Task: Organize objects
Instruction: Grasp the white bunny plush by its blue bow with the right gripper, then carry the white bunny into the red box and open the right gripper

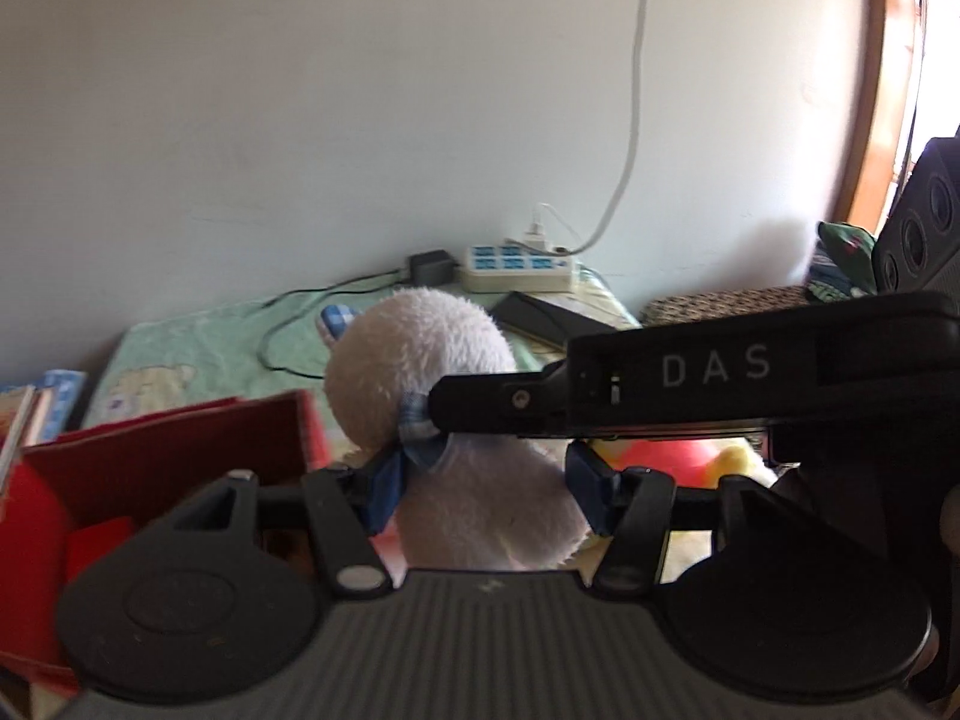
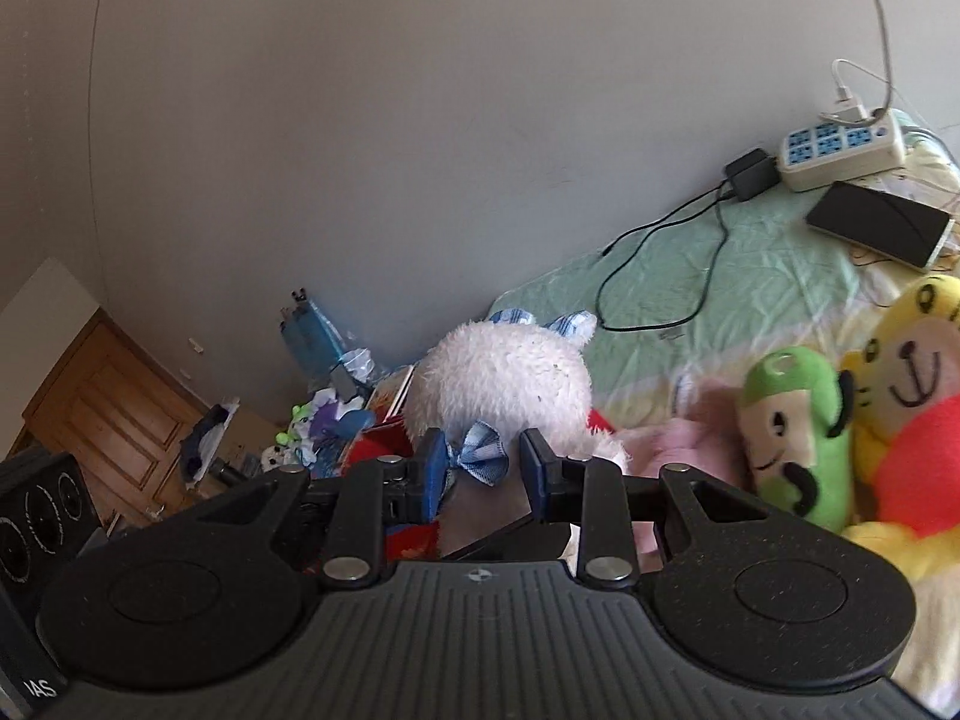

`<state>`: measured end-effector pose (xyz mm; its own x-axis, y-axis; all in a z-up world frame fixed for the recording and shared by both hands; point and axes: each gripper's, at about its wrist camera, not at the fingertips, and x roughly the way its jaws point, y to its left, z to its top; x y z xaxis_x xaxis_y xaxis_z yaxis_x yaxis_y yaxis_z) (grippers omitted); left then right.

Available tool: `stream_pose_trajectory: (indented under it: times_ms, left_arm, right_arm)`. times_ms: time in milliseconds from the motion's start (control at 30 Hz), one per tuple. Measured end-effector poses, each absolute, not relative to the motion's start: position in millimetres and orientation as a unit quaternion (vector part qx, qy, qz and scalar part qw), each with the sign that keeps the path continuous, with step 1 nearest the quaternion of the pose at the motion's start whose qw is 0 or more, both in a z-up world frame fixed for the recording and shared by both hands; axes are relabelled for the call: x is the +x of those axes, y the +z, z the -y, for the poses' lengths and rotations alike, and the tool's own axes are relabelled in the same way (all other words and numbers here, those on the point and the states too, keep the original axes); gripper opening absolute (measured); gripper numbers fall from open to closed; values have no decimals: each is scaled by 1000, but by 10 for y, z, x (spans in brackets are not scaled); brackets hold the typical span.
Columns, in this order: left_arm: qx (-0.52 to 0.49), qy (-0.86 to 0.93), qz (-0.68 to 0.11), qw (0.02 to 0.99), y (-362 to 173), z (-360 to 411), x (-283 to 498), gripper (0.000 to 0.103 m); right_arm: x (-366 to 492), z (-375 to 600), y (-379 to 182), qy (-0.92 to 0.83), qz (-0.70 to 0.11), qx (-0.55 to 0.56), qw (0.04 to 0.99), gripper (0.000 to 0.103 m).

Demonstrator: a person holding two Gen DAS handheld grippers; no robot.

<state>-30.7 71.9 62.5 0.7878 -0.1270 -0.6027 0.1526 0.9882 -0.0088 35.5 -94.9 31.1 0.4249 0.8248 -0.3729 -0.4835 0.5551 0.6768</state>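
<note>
A white plush toy (image 1: 420,360) with blue checked ears and a checked bow (image 2: 480,456) at its neck hangs above the bed. My left gripper (image 1: 486,492) is shut on its body, the blue pads pressing into the fur on both sides. My right gripper (image 2: 486,468) is shut on the same plush toy (image 2: 504,378) at the neck, around the bow. In the left wrist view the right gripper's finger (image 1: 510,399) reaches in from the right to the bow. A red box (image 1: 168,450) stands open just below and left of the toy.
A green plush (image 2: 792,432) and a yellow plush (image 2: 912,420) with a red belly lie on the bed (image 2: 750,276). By the wall are a power strip (image 2: 840,150), cables and a black tablet (image 2: 876,222). Books (image 1: 36,414) and floor clutter (image 2: 324,420) sit left.
</note>
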Motion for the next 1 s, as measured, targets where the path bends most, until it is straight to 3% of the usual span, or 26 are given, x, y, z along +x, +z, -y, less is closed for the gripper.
stream_pose_trajectory:
  times_ms: [567,1000]
  left_arm:
    - [42,-11,-375,926,180,-2771,-470,59]
    - [41,-29,-417,907,-139,-3276,-342,59]
  right_arm:
    - [203,-1073,-165,436,-414,231,765,32]
    - [237,-1535,-526,402,-460,251,751,32]
